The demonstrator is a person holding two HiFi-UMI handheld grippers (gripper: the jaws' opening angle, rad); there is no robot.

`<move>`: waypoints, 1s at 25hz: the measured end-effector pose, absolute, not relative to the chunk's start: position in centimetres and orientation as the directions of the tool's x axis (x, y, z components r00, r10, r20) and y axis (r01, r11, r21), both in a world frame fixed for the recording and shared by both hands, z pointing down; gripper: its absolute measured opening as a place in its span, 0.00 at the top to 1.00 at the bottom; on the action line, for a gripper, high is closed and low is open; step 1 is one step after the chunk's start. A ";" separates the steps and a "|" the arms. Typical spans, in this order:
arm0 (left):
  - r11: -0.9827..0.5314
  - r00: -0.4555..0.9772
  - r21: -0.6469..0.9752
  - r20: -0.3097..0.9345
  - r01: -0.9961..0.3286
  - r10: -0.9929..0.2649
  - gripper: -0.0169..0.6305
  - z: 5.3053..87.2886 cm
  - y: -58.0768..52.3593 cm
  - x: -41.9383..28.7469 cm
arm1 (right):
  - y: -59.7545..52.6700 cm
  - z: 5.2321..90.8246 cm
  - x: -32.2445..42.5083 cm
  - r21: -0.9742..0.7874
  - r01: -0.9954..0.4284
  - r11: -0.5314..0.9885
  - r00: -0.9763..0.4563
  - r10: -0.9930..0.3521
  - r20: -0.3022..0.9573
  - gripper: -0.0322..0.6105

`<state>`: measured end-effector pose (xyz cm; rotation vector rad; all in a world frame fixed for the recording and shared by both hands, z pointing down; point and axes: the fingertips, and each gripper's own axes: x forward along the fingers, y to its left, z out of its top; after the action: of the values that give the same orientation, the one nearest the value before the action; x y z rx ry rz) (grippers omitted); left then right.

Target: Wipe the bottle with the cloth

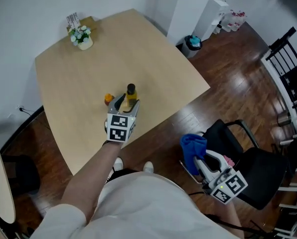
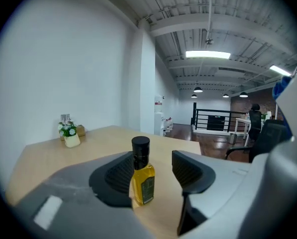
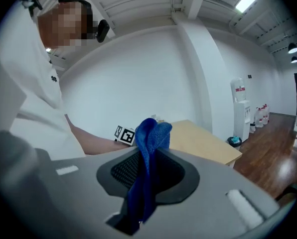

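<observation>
Nearest, well short of the bottle (image 2: 142, 180), the right claw (image 3: 148, 169) pinches a blue cloth (image 3: 152, 131). The left claw (image 2: 156, 169) gapes wide either side of the upright bottle on the surface (image 1: 153, 63), pads apparently clear. Closing squarely on its body should steady it for wiping. Its dark label is unreadable.

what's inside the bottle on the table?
Yellow liquid fills the bottle to its shoulder, under a black cap. A dark label covers part of the front; the neck under the cap is hidden.
</observation>
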<state>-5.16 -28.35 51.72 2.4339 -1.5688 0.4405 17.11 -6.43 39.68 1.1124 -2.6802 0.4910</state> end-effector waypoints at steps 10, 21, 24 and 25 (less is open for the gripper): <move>-0.381 0.369 0.040 0.364 -0.924 -0.855 0.65 54.4 -33.5 -4.8 | -6.7 39.4 17.8 -0.203 -0.779 0.594 -0.624 -0.700 0.346 0.82; -0.441 0.449 0.109 0.363 -0.891 -0.817 0.73 53.8 -33.1 -4.3 | -7.8 39.5 16.8 -0.194 -0.765 0.614 -0.640 -0.688 0.342 0.82; -0.475 0.481 0.106 0.339 -0.873 -0.809 0.73 52.2 -32.1 -4.0 | -8.8 39.0 16.3 -0.180 -0.754 0.631 -0.651 -0.686 0.325 0.82; -0.492 0.497 0.105 0.329 -0.864 -0.803 0.73 51.3 -31.6 -3.8 | -9.2 38.8 16.1 -0.174 -0.750 0.638 -0.656 -0.684 0.319 0.82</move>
<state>-3.77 -31.63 51.34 2.4869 -1.4169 0.3454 16.13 -9.16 38.77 1.1725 -2.6354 0.4304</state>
